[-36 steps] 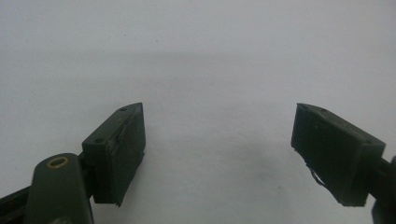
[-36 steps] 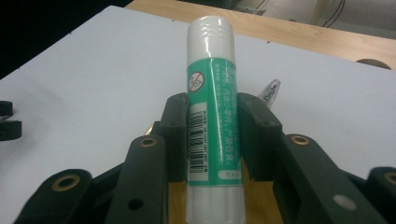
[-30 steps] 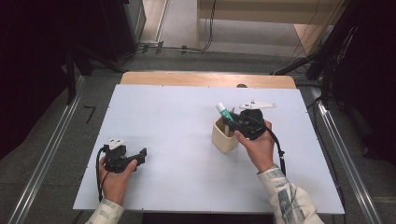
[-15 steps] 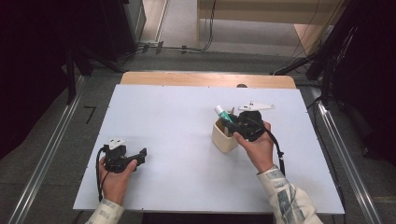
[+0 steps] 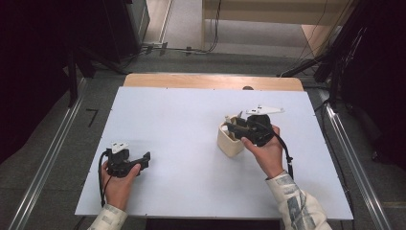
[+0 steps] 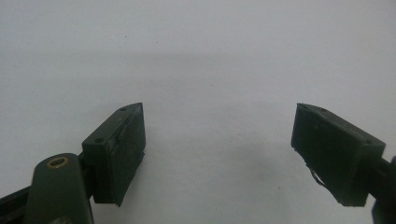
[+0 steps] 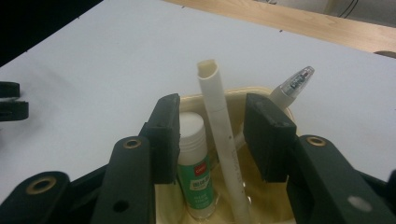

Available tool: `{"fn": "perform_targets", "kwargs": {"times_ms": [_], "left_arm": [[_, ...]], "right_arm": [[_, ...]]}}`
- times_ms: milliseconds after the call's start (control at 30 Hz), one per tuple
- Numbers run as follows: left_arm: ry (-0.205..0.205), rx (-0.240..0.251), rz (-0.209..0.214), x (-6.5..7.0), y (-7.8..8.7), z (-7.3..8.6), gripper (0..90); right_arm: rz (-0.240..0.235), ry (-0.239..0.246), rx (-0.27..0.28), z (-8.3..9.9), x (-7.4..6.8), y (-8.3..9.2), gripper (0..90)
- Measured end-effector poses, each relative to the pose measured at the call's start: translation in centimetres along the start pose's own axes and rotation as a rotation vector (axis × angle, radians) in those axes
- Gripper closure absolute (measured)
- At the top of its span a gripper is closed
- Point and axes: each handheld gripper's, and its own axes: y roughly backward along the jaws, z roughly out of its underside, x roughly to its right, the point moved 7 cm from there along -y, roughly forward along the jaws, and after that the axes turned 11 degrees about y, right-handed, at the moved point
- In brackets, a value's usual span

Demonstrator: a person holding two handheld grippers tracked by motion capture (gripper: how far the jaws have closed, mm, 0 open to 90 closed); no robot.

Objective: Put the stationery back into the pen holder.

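Jaws on our right gripper (image 7: 212,140) have just been opening around the white pen (image 7: 224,144) in the cup (image 7: 280,109), not pinching it; glue stick (image 7: 196,158) and capped pen (image 7: 292,86) crowd in beside it, and our left gripper (image 6: 217,154) gapes wide, empty.

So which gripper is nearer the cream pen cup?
Right. The right gripper has its jaws open at the cream cup; the left gripper rests far off near the table's left front.

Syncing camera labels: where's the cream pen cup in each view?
High view: cream pen cup, right of centre, beside the right hand.
Right gripper view: bottom centre, white pen and glue stick inside.
Left gripper view: bare white tabletop.
Shared landmark: that white tabletop.
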Motion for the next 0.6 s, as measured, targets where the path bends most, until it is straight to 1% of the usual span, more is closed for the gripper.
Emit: {"fn": "perform_targets", "kwargs": {"times_ms": [200,600], "left_arm": [[0.000,0.000,0.001,0.02,0.02,0.00,18.7],[-0.005,-0.002,0.000,0.01,0.05,-0.01,18.7]], "right_arm": [[0.001,0.009,-0.008,0.31,-0.06,0.26,50.5],[0.009,0.015,0.006,0.64,0.21,0.78,40.7]]}}
